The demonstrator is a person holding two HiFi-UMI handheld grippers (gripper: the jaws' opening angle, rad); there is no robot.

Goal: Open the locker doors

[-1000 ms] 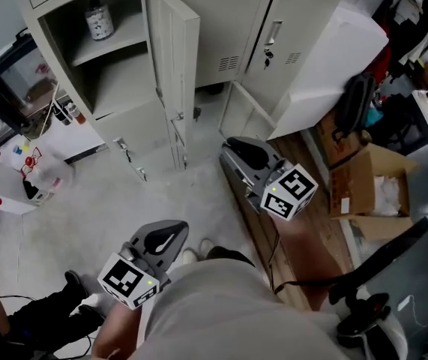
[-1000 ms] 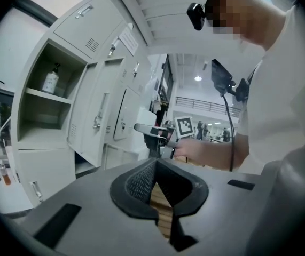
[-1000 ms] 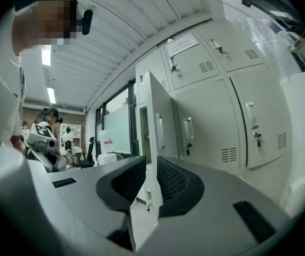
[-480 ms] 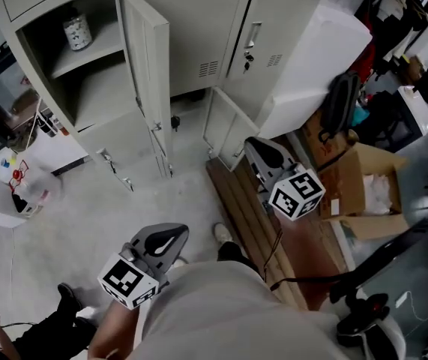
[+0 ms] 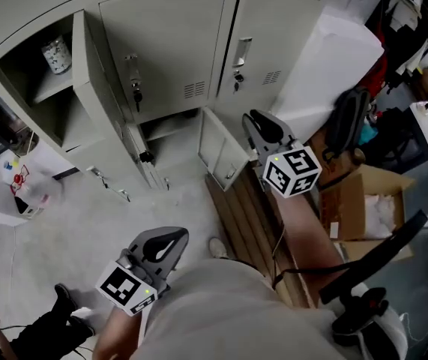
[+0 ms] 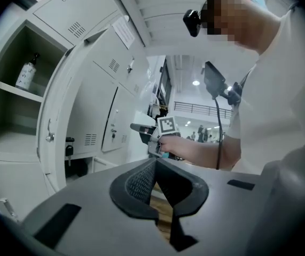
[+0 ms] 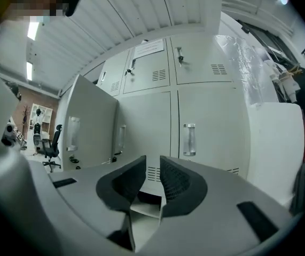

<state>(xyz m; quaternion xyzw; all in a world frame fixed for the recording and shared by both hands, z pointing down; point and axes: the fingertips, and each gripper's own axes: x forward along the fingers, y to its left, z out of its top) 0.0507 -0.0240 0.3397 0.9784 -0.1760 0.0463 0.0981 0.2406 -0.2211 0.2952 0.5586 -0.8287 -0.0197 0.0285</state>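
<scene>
Head view, supplemented by the two gripper views. A bank of grey lockers (image 5: 165, 43) filled the upper half of the head view. At the upper left, one tall door (image 5: 92, 62) was swung out and seen nearly edge-on, exposing a shelf on which a bottle (image 5: 55, 53) stood upright. The two doors to its right, the centre door (image 5: 170, 32) and the right door (image 5: 277, 40), were shut. Below them, a small lower door (image 5: 219, 154) was hinged outward over the floor (image 5: 79, 223). The left hand-held gripper (image 5: 172, 236) was held at the lower centre of the frame, well apart from the lockers; in its own view its jaws were seen together at the tips, with nothing between them. The right hand-held gripper (image 5: 257, 118) was held just in front of the right door, above the small lower door; in its own view its jaws were seen a narrow gap apart, having just been opening slightly, with nothing between them. A white panel (image 5: 330, 66) was leaned beside the lockers at the upper right, and an open cardboard box (image 5: 360, 201) lay at the right edge.
</scene>
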